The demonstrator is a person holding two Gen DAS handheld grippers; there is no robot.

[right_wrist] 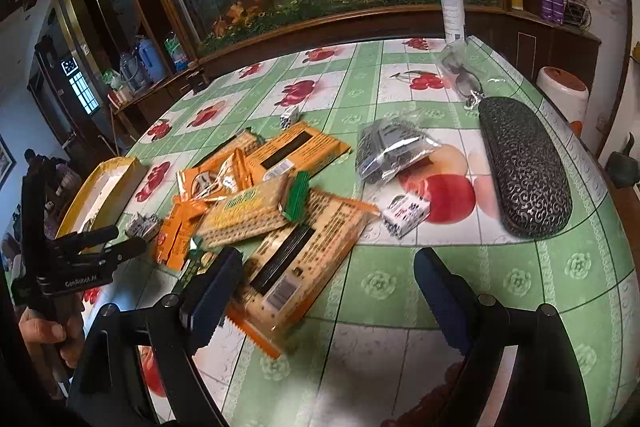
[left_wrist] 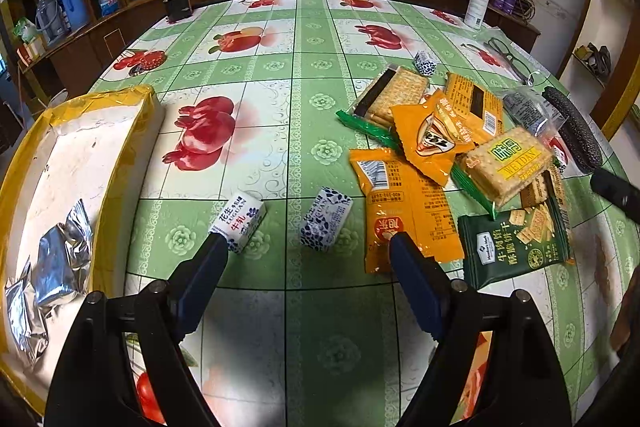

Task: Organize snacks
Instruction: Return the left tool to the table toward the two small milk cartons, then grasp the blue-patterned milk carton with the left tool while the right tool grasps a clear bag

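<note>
Both hand-held grippers hang wide apart and empty: the left hand-held gripper [left_wrist: 308, 237] over a small candy [left_wrist: 326, 219], the right hand-held gripper [right_wrist: 328, 263] beside the snack pile [right_wrist: 256, 203] on the worktop [right_wrist: 520, 267].

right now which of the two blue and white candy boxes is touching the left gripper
The candy box with red characters: the left gripper has its left fingertip against it. The blue-patterned box sits free between the open fingers.

My left gripper [left_wrist: 306, 245] has black frames, silver screws and dark blue pads [left_wrist: 412, 279]. In the right view its body reads "GenRobot.AI", above my bare-skinned hand [right_wrist: 42, 329].
</note>
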